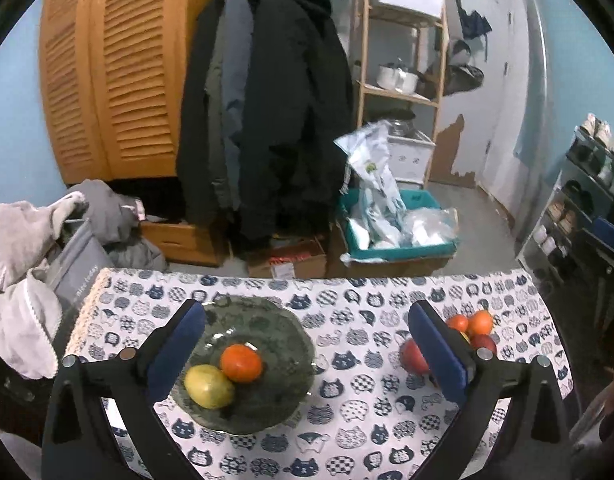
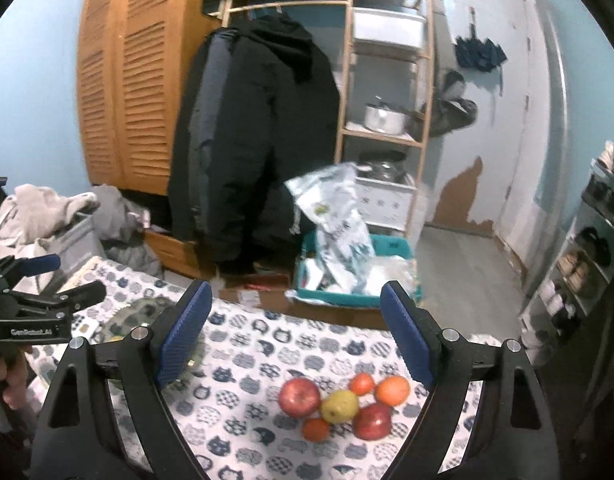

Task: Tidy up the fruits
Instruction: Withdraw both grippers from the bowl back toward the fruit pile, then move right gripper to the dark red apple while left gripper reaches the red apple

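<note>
Fruit sorting looks partly done: the glass plate (image 1: pixel 267 320) on the desk (image 1: pixel 347 420) already carries an orange (image 1: pixel 241 363) and a yellow pear (image 1: pixel 209 386), touching each other near its middle. Most of the job is left, judging by the pile (image 2: pixel 343 404) on the cat-print cloth to the right of the plate: two red apples (image 2: pixel 299 397), a second yellow pear (image 2: pixel 339 406) and three small oranges (image 2: pixel 392 390), all bunched together and touching. The left gripper (image 1: pixel 307 352) hangs over the plate with its fingers spread wide and nothing between them. The right gripper (image 2: pixel 295 336) hovers above the pile, fingers (image 2: pixel 407 340) also wide apart and empty, the fruit showing between them lower in the view. Nothing is gripped at this moment, so the likely next step is a reach down for one piece from the pile, probably the nearer apple, then a carry across to the plate.
</note>
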